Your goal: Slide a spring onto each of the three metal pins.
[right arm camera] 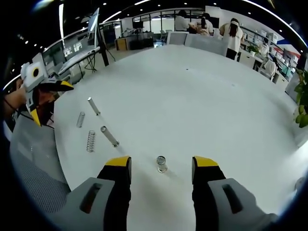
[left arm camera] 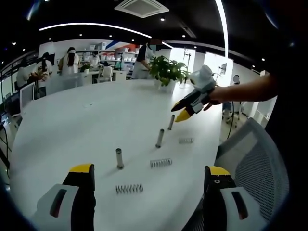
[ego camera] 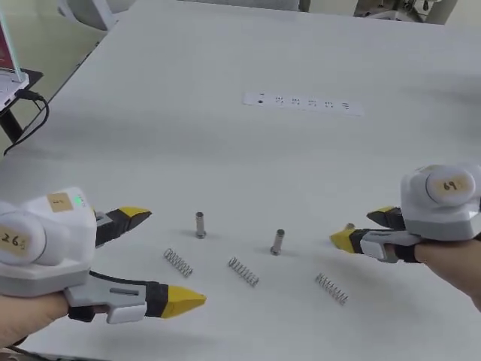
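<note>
Three short metal pins stand upright in a row on the white table: left pin [ego camera: 201, 224], middle pin [ego camera: 278, 241], right pin [ego camera: 349, 226]. In front of them three springs lie flat, at the left [ego camera: 178, 262], middle [ego camera: 243, 271] and right [ego camera: 331, 289]. My left gripper [ego camera: 161, 258] is open, low at the left, just short of the left spring [left arm camera: 129, 188] and left pin [left arm camera: 119, 158]. My right gripper [ego camera: 363, 226] is open at the right, and the right pin [right arm camera: 161, 164] stands between its jaws, untouched. The pins carry no springs.
A white power strip [ego camera: 303, 101] lies flat farther back on the table. A black cable [ego camera: 34, 113] hangs off the far left edge. The table's near edge runs just below both grippers. People sit at desks in the background.
</note>
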Motion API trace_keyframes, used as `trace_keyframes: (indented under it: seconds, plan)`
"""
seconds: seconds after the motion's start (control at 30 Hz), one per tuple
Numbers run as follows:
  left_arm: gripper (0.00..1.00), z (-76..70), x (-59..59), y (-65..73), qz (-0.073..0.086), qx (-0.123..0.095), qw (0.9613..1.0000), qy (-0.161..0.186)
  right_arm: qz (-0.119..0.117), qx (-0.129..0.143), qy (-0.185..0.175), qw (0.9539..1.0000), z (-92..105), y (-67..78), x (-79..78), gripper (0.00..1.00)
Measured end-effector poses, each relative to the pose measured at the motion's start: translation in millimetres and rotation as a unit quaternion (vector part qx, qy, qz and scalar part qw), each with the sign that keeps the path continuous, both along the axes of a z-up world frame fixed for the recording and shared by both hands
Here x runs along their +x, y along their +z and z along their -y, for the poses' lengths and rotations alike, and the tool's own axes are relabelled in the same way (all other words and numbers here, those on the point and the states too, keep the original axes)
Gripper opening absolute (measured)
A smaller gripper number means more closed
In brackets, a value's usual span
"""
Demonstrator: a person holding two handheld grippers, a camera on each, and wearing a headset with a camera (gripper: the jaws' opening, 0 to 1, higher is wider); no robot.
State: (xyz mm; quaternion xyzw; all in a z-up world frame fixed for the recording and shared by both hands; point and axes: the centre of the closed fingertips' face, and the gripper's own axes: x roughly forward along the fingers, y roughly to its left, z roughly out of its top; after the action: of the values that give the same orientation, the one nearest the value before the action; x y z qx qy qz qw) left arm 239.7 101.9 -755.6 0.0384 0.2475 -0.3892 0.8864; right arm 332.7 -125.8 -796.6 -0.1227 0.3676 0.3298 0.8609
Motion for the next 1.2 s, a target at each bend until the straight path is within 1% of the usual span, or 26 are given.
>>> trace_keyframes:
  seconds: [0.17, 0.33, 0.7, 0.9, 1.03, 1.2]
  plan:
    - [0.92, 1.1, 0.9, 1.3, 0.002, -0.002, 1.0, 0.0, 0.007, 0.007, 0.002, 1.0, 0.5, 2.9, -0.7, 0.59]
    - [0.92, 1.8, 1.8, 2.0, 0.003, -0.001, 1.0, -0.001, 0.016, 0.013, 0.002, 0.9998, 0.1, 8.6, -2.3, 0.68]
    - [0.91, 1.8, 6.1, 6.0, 0.007, 0.0, 1.0, -0.002, 0.024, 0.018, 0.014, 0.9995, 3.6, 18.1, -8.7, 0.67]
    - [0.91, 3.0, 7.4, 6.7, 0.008, 0.001, 1.0, -0.004, 0.029, 0.02, 0.015, 0.9993, 6.0, 26.0, -15.9, 0.66]
    - [0.91, 3.5, 8.0, 6.4, 0.008, 0.002, 1.0, -0.005, 0.031, 0.021, 0.019, 0.9991, 7.7, 27.0, -19.2, 0.64]
    - [0.91, 4.5, 7.8, 5.9, 0.008, 0.002, 0.9999, -0.007, 0.031, 0.02, 0.028, 0.9989, 6.6, 29.2, -29.4, 0.63]
